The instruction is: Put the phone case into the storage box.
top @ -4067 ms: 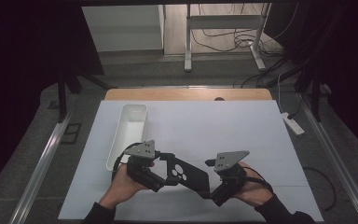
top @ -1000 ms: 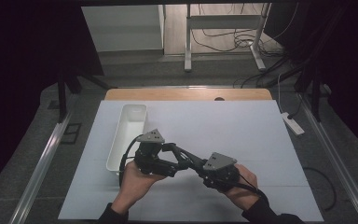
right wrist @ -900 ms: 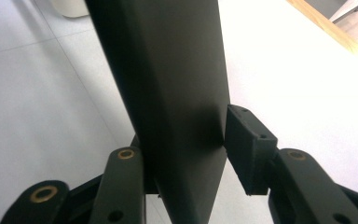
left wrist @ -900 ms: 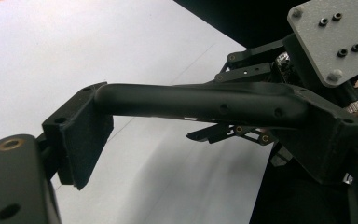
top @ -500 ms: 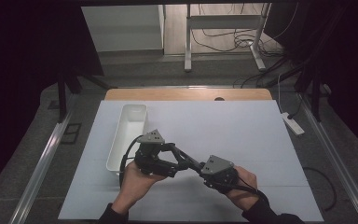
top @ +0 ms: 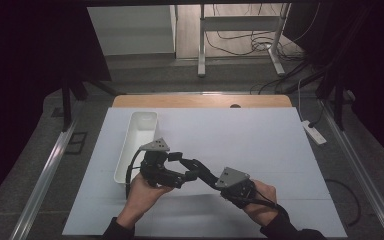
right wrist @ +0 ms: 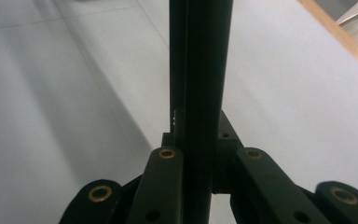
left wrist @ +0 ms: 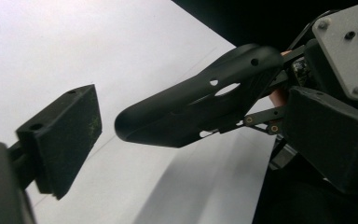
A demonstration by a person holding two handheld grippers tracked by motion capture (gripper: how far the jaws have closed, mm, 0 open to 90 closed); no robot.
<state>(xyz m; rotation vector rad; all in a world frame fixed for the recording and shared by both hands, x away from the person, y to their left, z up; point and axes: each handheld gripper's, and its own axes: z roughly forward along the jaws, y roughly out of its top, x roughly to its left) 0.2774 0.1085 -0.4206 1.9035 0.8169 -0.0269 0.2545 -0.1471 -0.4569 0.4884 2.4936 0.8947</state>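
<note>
- While the right gripper (top: 206, 176) clamps the black plastic shell (left wrist: 200, 100), its jaws have just been closing and now stand nearly together, pressed on the shell's thin edge, which fills the middle of the right gripper view (right wrist: 200, 93).
- Shell location: held in the air above the white table cover (top: 240, 135), between the two hands, just right of the white tray (top: 139, 142) and apart from it.
- Left gripper (top: 182, 170): jaws have just been opening and now stand wide; one dark pad (left wrist: 67, 135) sits clear of the shell's rounded end, with a visible gap. Nothing is gripped on this side.
- Reading of the arrangement: this looks like a hand-over, the right side taking the weight before the left lets go, so the shell never hangs free.
- Edge-on grip probably chosen because the shell is flat and thin; a grip across the faces gives the pads the broadest bearing.
- Tray lies empty at left of the work area, likely the destination; I cannot confirm this.
- Risk: the long shell overhangs the right jaws and could pivot.
</note>
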